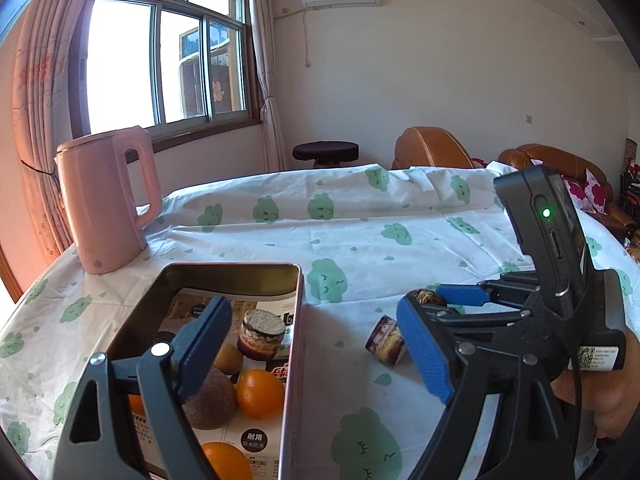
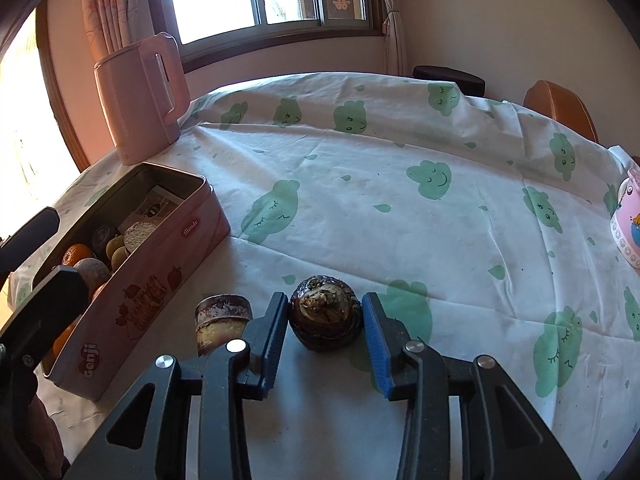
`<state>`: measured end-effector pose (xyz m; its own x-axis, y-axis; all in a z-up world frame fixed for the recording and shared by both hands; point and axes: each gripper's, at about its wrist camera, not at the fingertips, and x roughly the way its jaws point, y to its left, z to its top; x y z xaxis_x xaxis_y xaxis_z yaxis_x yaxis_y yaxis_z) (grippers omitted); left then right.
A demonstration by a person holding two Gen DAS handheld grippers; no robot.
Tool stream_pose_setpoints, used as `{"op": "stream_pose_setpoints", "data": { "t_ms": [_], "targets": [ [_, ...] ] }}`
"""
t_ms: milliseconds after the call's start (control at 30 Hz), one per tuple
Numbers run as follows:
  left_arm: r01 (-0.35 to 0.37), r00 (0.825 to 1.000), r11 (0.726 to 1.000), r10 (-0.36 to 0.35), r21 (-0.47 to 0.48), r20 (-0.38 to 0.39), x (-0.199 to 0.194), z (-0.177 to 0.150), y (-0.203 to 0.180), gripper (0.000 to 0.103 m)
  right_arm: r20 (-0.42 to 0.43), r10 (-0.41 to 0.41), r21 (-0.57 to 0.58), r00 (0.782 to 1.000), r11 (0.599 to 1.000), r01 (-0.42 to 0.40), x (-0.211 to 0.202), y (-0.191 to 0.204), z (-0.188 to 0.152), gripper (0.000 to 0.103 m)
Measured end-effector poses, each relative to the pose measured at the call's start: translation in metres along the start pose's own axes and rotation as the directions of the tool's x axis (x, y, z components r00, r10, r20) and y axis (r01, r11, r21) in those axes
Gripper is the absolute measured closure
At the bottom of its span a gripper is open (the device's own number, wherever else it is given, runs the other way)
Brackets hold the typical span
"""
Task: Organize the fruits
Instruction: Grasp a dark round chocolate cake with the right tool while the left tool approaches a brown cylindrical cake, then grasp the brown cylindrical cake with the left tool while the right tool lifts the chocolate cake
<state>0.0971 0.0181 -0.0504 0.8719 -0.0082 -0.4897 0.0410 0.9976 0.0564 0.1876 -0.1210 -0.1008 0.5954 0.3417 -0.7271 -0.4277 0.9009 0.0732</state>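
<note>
A pink tin box [image 1: 294, 360] [image 2: 160, 280] stands on the table and holds oranges [image 1: 260, 393], brown round fruits [image 1: 210, 400] and a small layered cake piece [image 1: 262, 334]. My left gripper [image 1: 316, 354] is open and empty, its left finger over the tin. A dark brown round fruit [image 2: 325, 312] [image 1: 428, 297] sits on the cloth between the fingers of my right gripper [image 2: 325, 340]. The jaws are close on both sides of it; contact is unclear. A second cake piece [image 2: 222, 324] [image 1: 387, 340] lies just left of it.
A pink kettle [image 1: 106, 196] [image 2: 140, 96] stands behind the tin near the window. A pink patterned cup [image 2: 628, 224] is at the table's right edge. The table has a white cloth with green clouds [image 2: 400, 200]. Brown chairs [image 1: 434, 148] stand beyond the far side.
</note>
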Motion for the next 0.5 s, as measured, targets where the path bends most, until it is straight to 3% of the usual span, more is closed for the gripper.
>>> {"op": "stream_pose_setpoints", "data": {
  "t_ms": [167,300,500],
  "targets": [
    [0.039,0.999,0.999,-0.038,0.034,-0.029,0.007,0.0,-0.019,0.017,0.066,-0.086,-0.009,0.994,0.996,0.087,-0.023,-0.013,-0.01,0.063],
    [0.075,0.993,0.996,-0.07,0.048,-0.097,0.025,0.001,-0.035,0.019,0.089,-0.163,-0.011,0.983,0.986,0.165,-0.036,-0.03,-0.017,0.063],
    [0.104,0.976,0.992,-0.089,0.067,-0.199,0.052,0.001,-0.053,0.027,0.106,-0.17,0.051,0.98,0.985,0.166,-0.047,-0.058,-0.021,0.063]
  ]
}}
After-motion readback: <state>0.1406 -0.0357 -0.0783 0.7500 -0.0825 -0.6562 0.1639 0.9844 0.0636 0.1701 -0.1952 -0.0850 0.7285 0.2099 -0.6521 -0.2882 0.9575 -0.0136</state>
